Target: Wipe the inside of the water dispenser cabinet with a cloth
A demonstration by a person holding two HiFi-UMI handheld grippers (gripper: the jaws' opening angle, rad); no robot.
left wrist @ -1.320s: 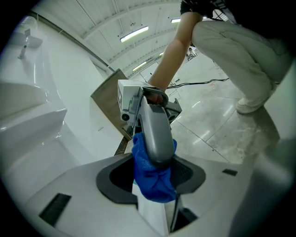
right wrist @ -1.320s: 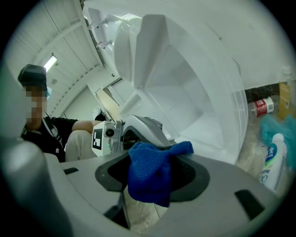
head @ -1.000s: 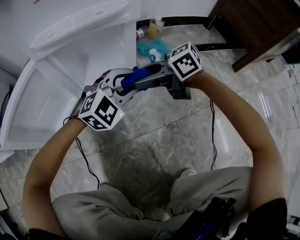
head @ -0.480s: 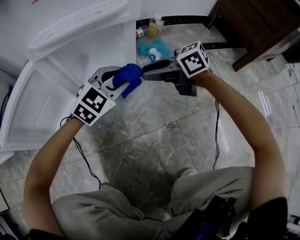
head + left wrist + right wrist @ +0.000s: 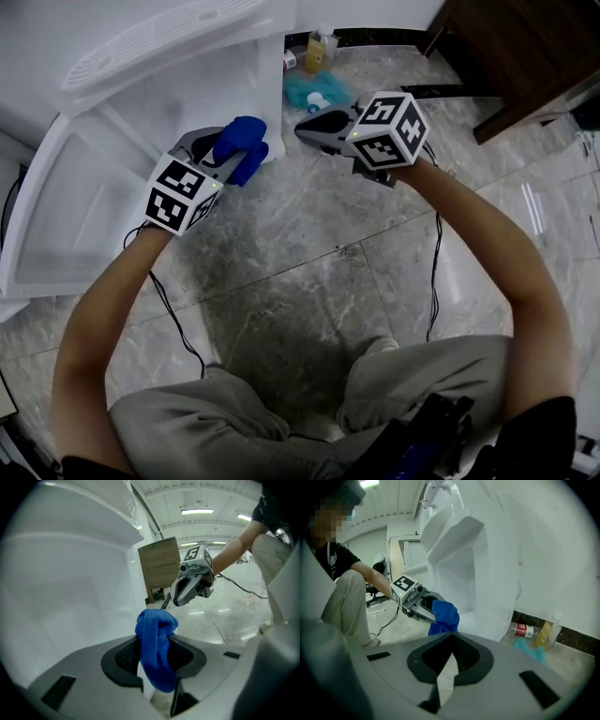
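A bunched blue cloth is pinched in my left gripper, whose jaws are shut on it; it bulges above the pads and hangs below them in the left gripper view. The left gripper sits at the front corner of the white water dispenser cabinet, whose door stands open at the left. My right gripper is to the right of the cloth and apart from it. Its jaws have just closed, tips together, with nothing between them.
On the marble floor behind the grippers lie a teal rag, a yellow bottle and a small bottle against the wall. A dark wooden cabinet stands at the right. Cables trail from both grippers beside the person's knees.
The right gripper has drawn back from the cloth to the right, and its jaws have shut. The left gripper has rolled and carried the cloth toward the cabinet.
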